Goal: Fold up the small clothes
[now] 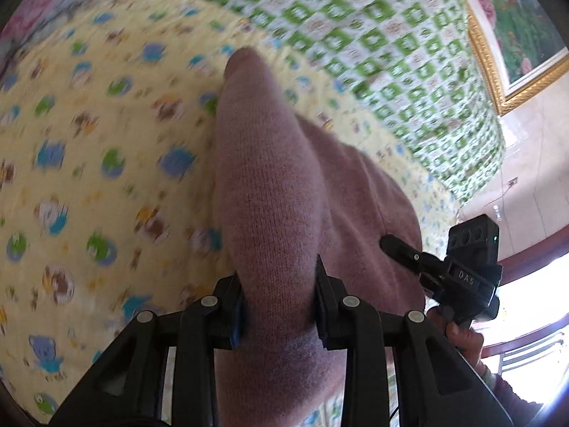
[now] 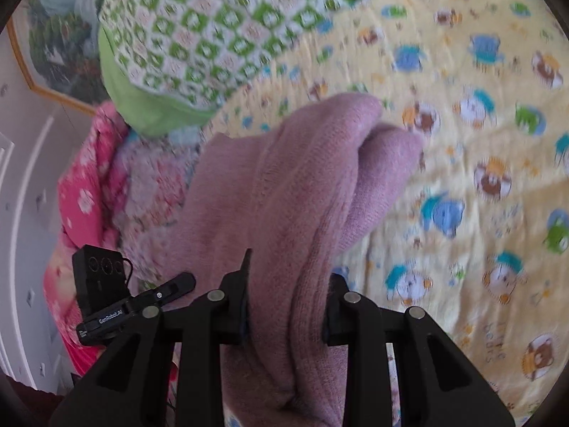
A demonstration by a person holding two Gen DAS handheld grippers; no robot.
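Pink knit garment (image 1: 274,185) is bunched and lifted over the yellow cartoon-print sheet (image 1: 89,142), and you've got both the left gripper (image 1: 279,306) and right gripper (image 2: 286,306) pinching its folds, green-checked quilt (image 1: 373,35) behind.

Left claw (image 1: 279,299), right claw (image 2: 286,306) clamped.

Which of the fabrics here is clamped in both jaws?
The plain mauve knit garment; the yellow cartoon-print sheet and green-checked quilt lie loose beneath.
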